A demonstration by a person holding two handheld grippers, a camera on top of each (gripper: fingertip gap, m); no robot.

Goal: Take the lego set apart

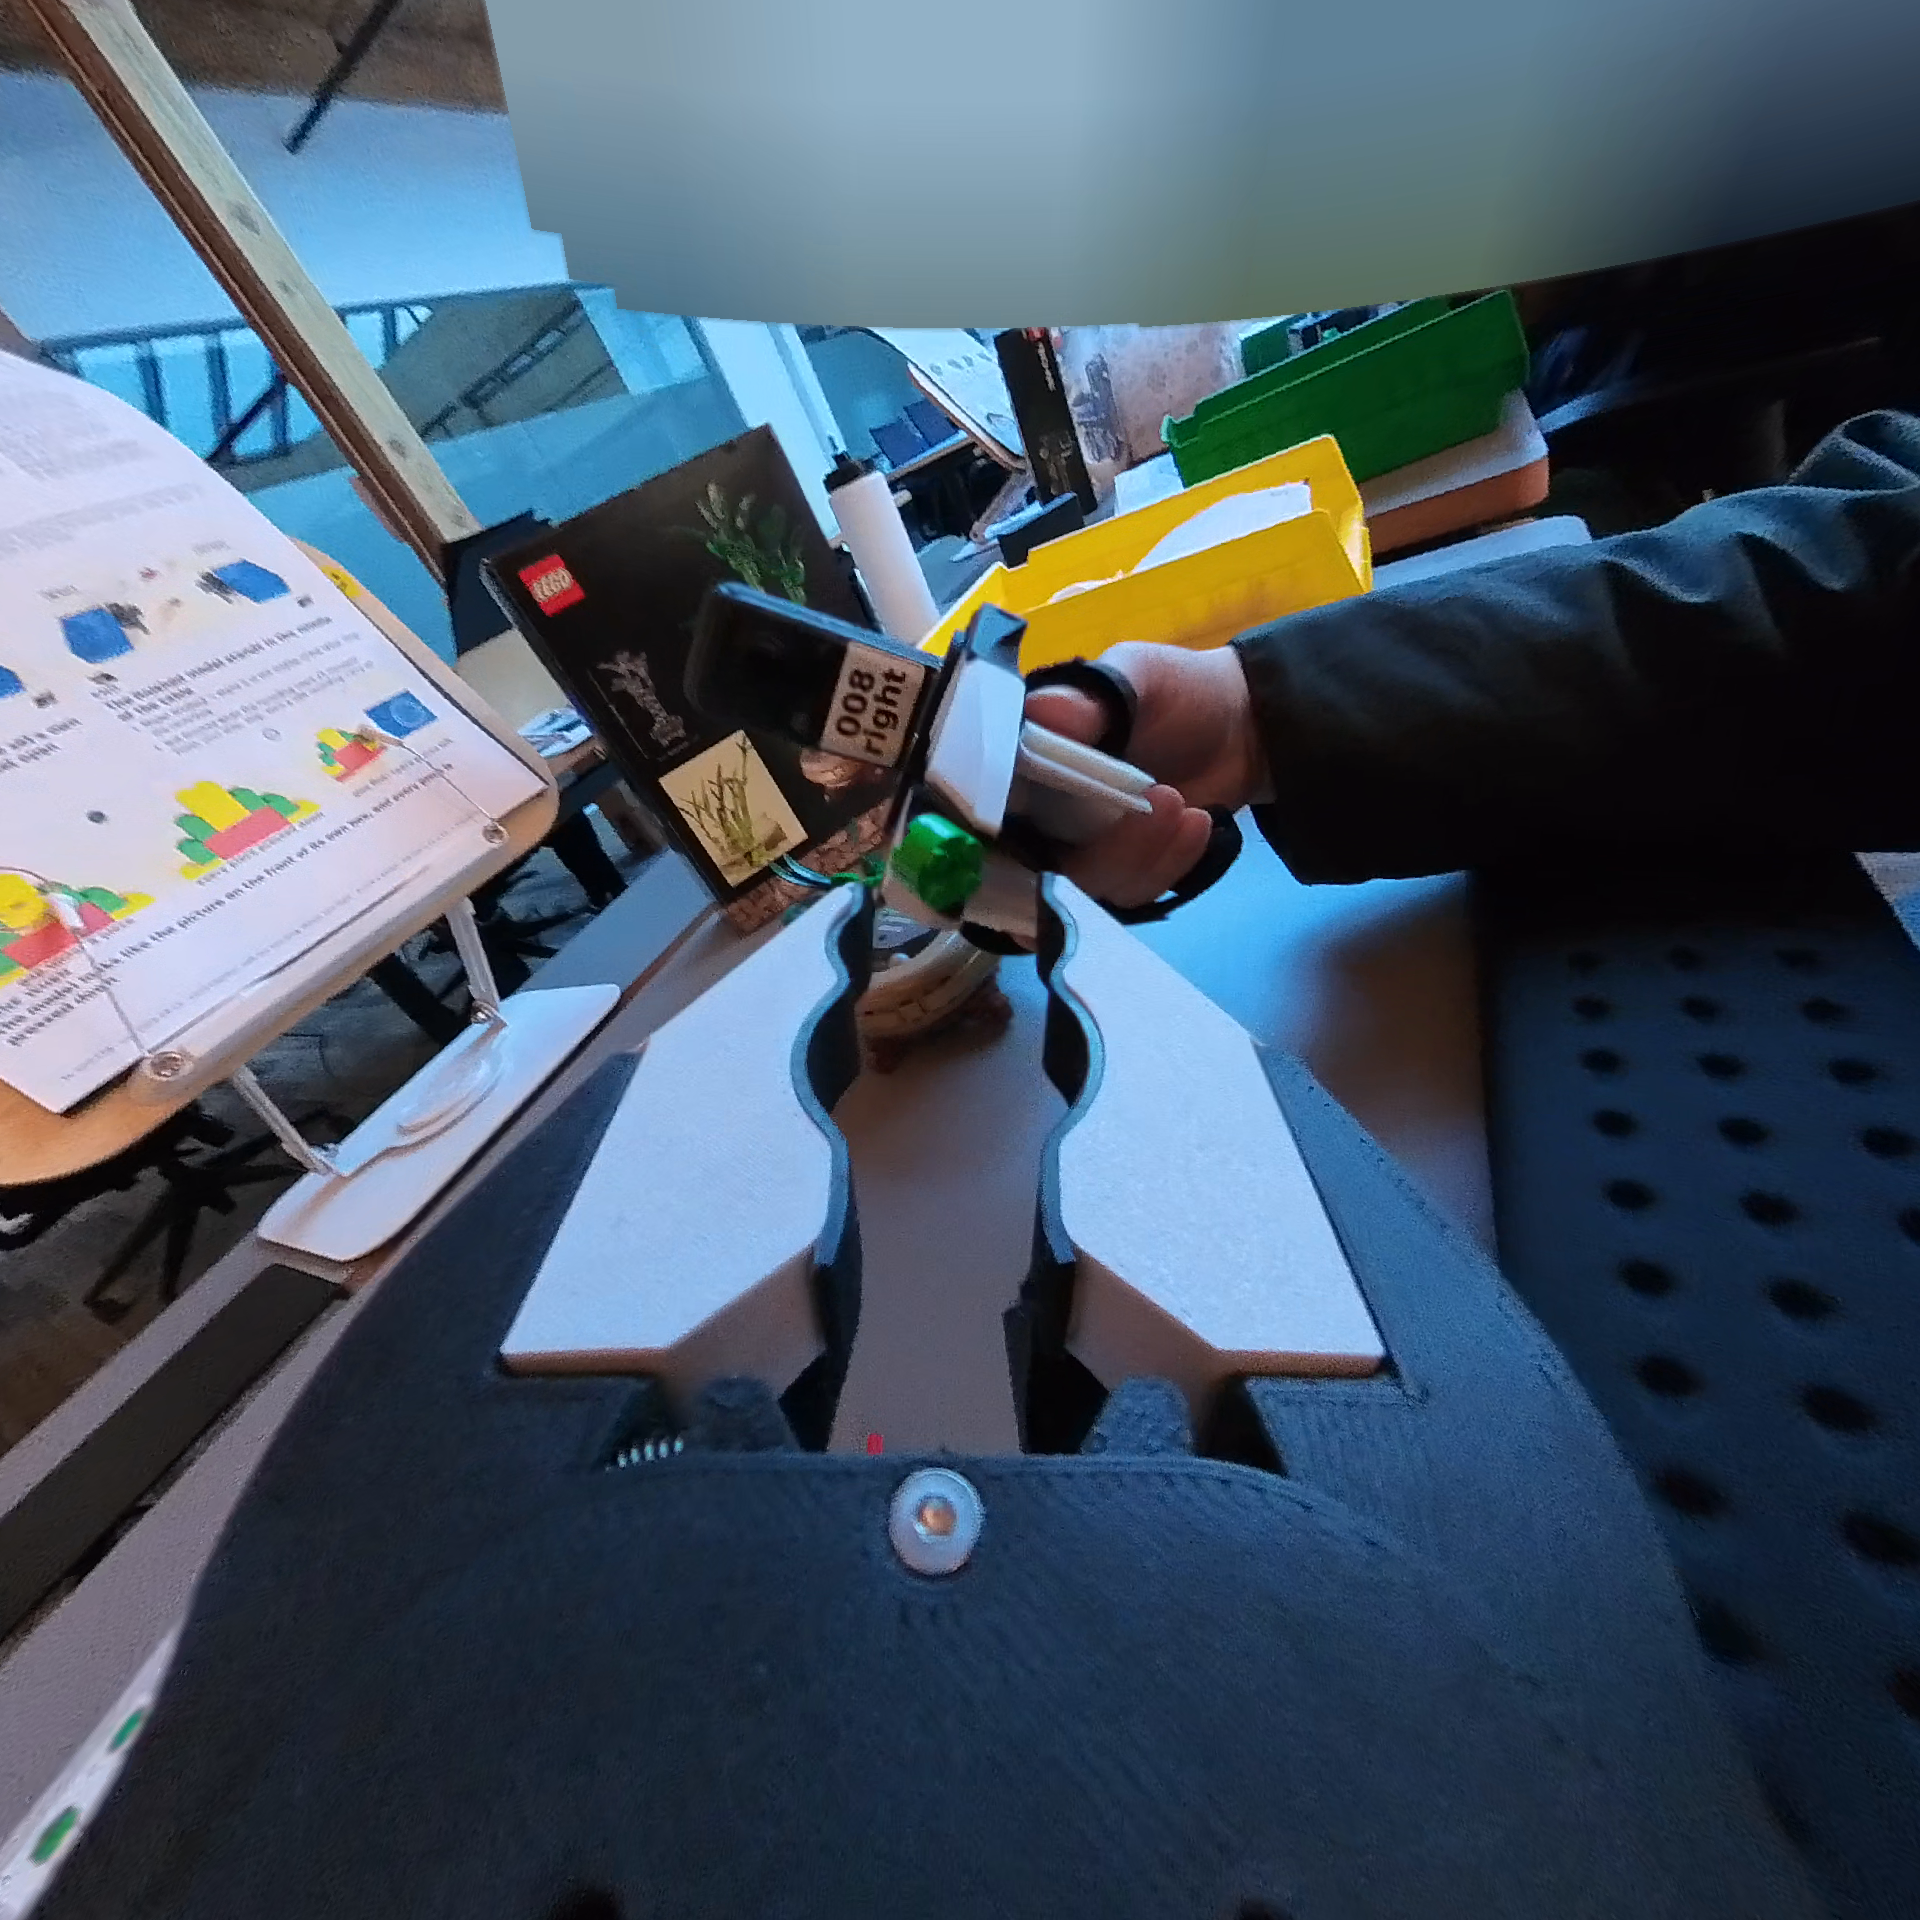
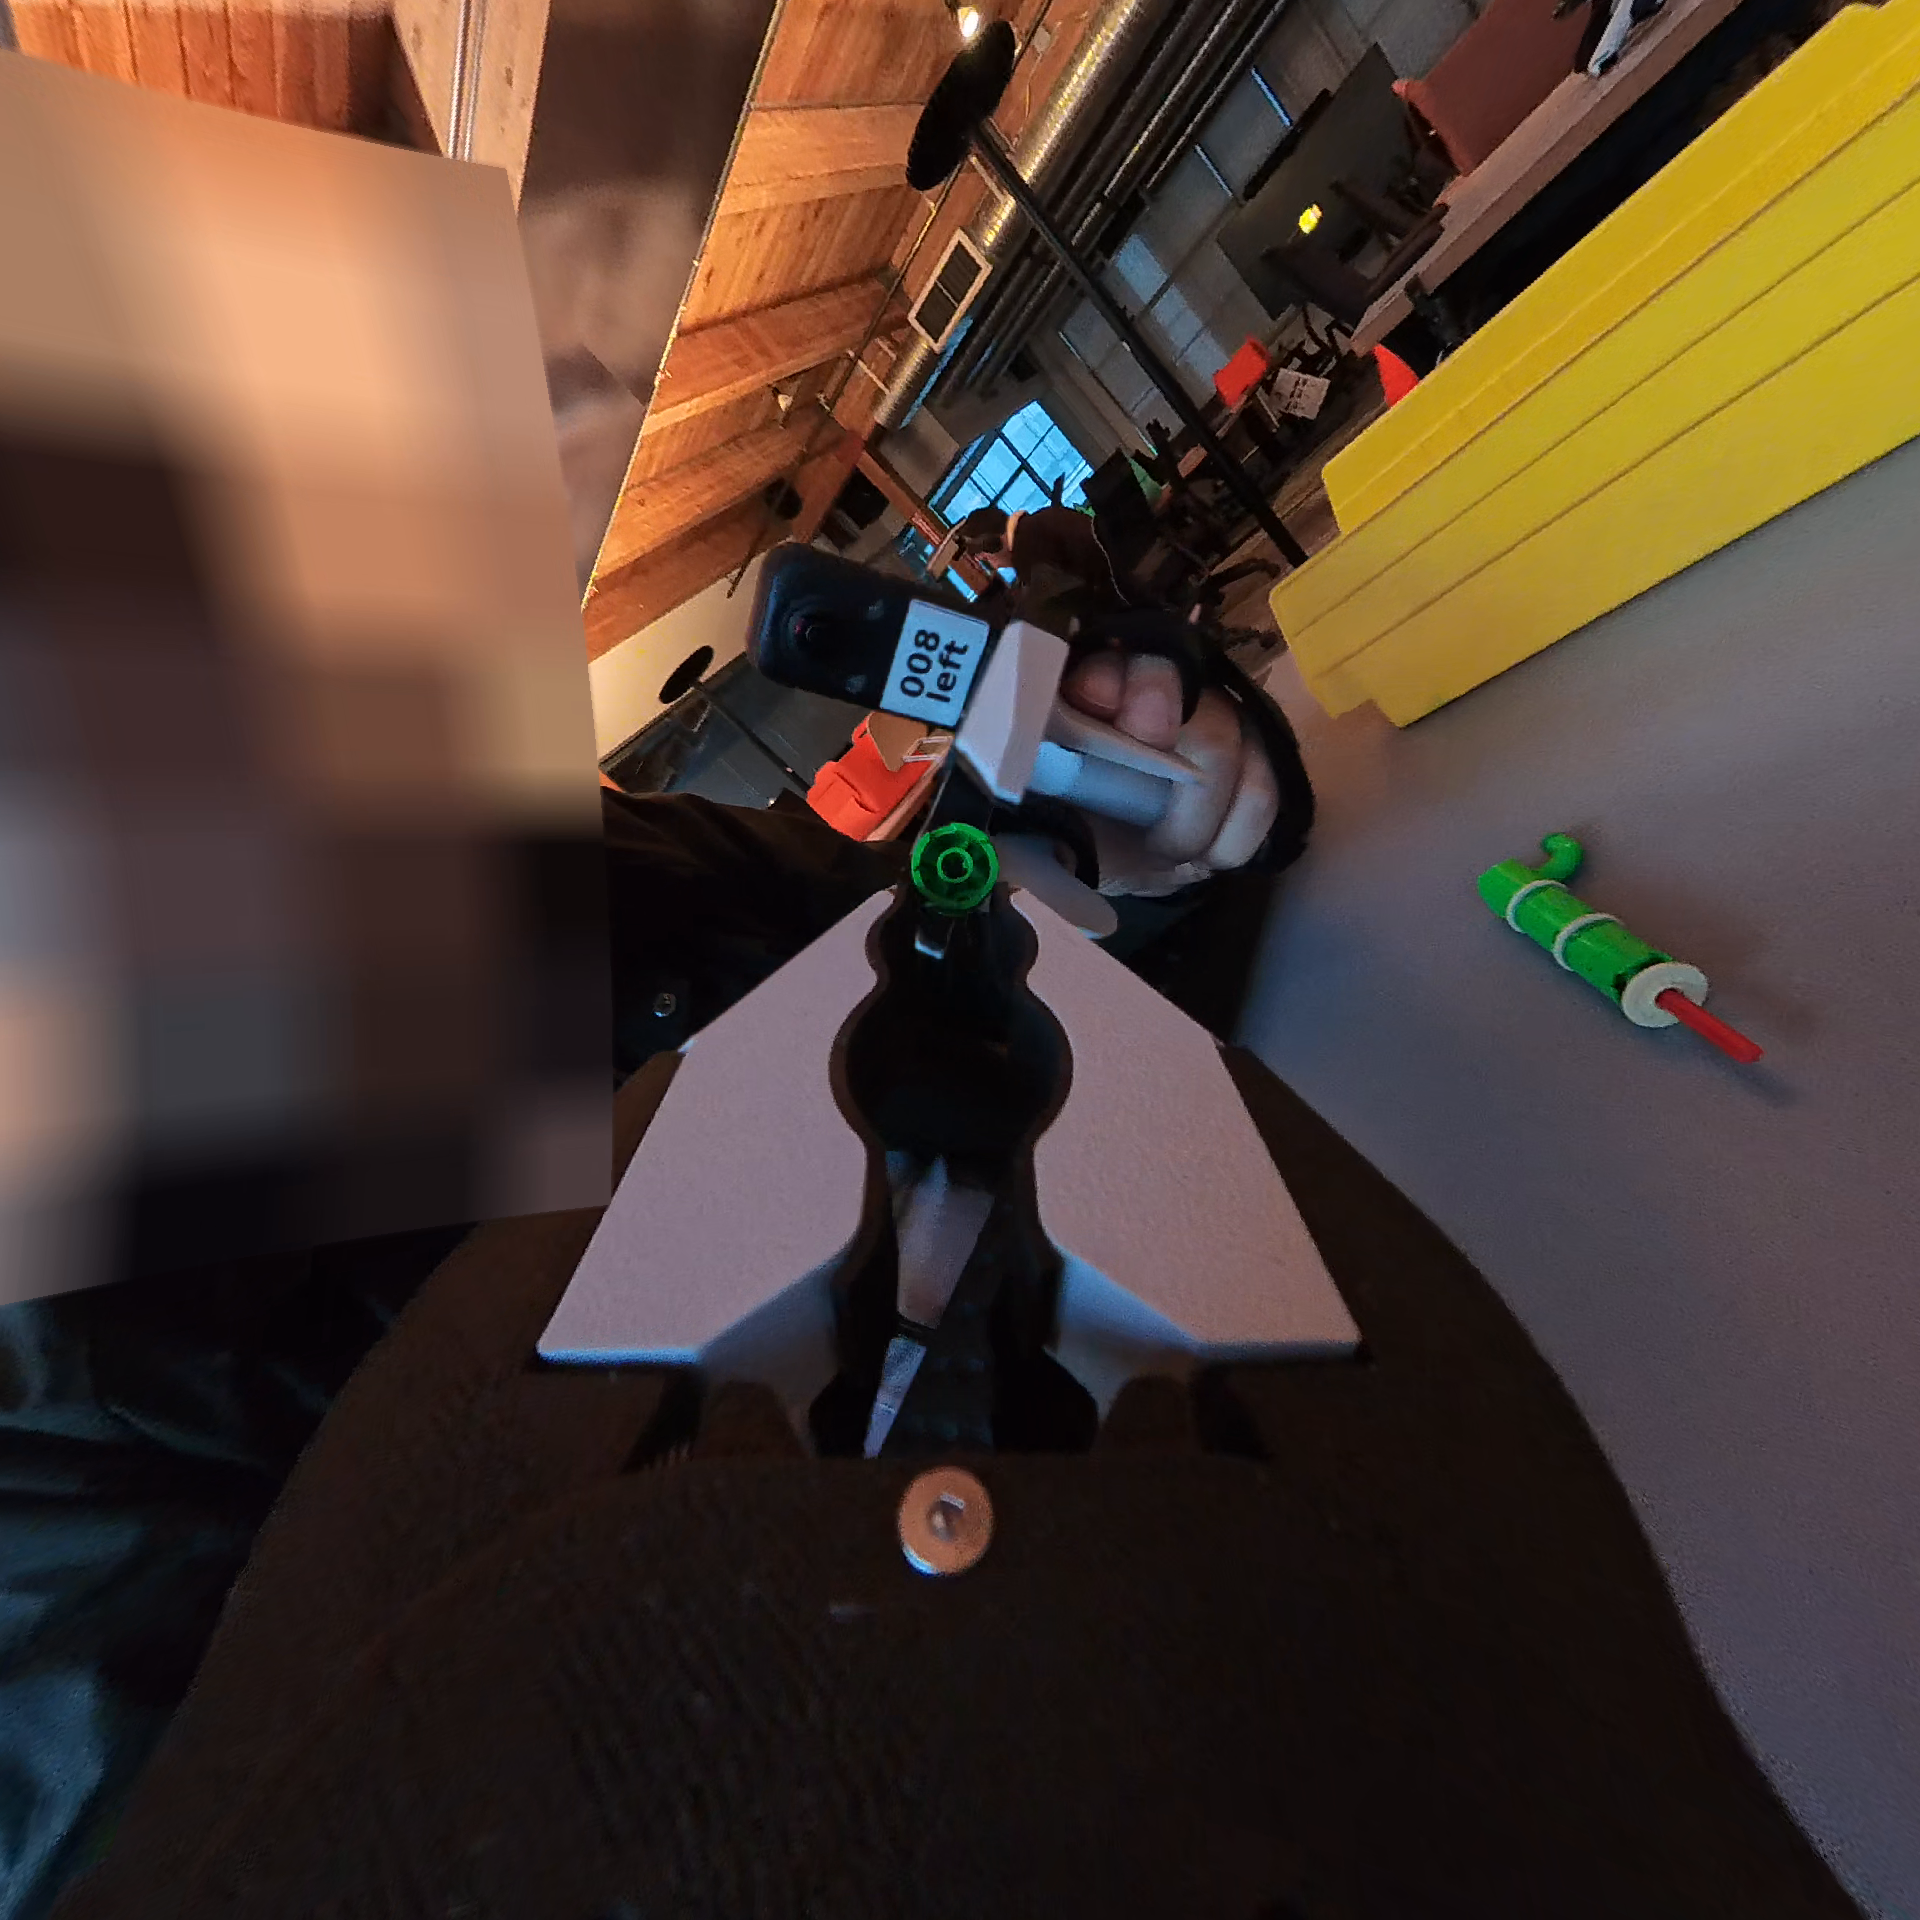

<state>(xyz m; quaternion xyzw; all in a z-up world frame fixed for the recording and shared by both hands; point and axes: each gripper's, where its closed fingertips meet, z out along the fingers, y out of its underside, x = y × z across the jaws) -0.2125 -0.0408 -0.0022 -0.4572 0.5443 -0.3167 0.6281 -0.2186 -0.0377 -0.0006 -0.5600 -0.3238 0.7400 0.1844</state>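
My right gripper [image 2: 951,906] is shut on a small round green lego piece [image 2: 954,868], held at its fingertips above the table. In the left wrist view the same green piece [image 1: 935,857] sits in the right gripper [image 1: 920,883], just above my left gripper's tips. My left gripper [image 1: 951,914] has its jaws apart. A round white pot-shaped lego base [image 1: 925,982] on a brown foot stands on the table just beyond and between them, and I cannot tell if they touch it. A green stem with a red axle [image 2: 1590,948] lies loose on the table.
A yellow bin [image 1: 1195,582] [image 2: 1610,468] stands behind the work spot, with green bins [image 1: 1371,395] farther back. A black lego box [image 1: 686,665] leans at the back, next to a white bottle [image 1: 883,551]. An instruction sheet on a stand [image 1: 208,779] is at the left. A dark perforated panel [image 1: 1714,1143] is at the right. Both grippers' tips are close together, under 4 cm apart.
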